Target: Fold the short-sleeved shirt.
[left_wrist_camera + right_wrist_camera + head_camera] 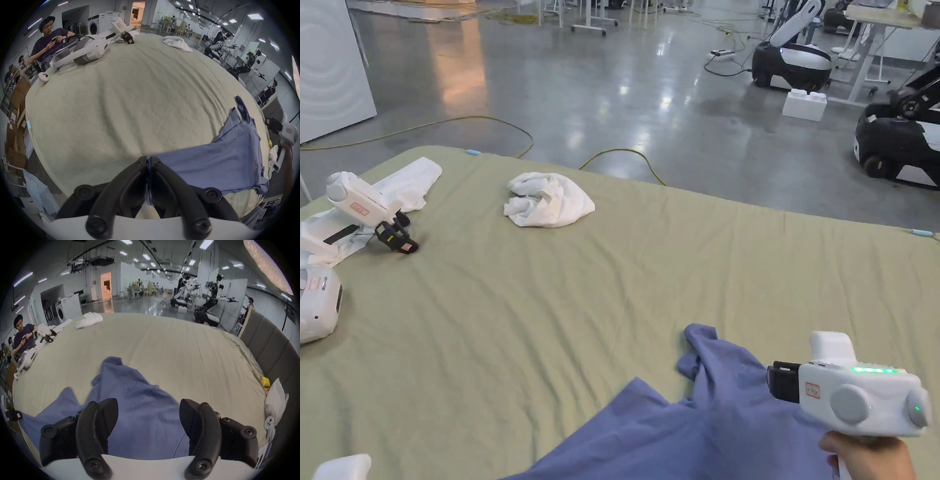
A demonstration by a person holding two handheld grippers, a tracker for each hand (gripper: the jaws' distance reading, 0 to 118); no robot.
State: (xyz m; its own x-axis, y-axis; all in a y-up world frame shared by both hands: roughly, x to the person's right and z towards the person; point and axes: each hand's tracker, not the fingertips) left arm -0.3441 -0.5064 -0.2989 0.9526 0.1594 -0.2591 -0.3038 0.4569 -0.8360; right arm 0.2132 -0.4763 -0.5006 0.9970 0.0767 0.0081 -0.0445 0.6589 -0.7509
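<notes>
Clutter sits well apart from the blue short-sleeved shirt (pixel 700 431) at the near edge of the olive bed sheet (pixel 612 281): a crumpled white cloth (pixel 548 200) and a spare white gripper (pixel 369 209) at the far side. The left gripper (pixel 146 164) pinches the shirt's edge between closed jaws, while the right gripper (pixel 148 412) hovers over the shirt, jaws spread. Beyond lie glossy grey floor (pixel 612 87) and a yellow cable (pixel 625 153).

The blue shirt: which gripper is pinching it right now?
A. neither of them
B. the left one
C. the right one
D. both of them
B: the left gripper has its jaws shut on the edge of the blue shirt, while the right gripper hangs over it with jaws wide apart.
</notes>
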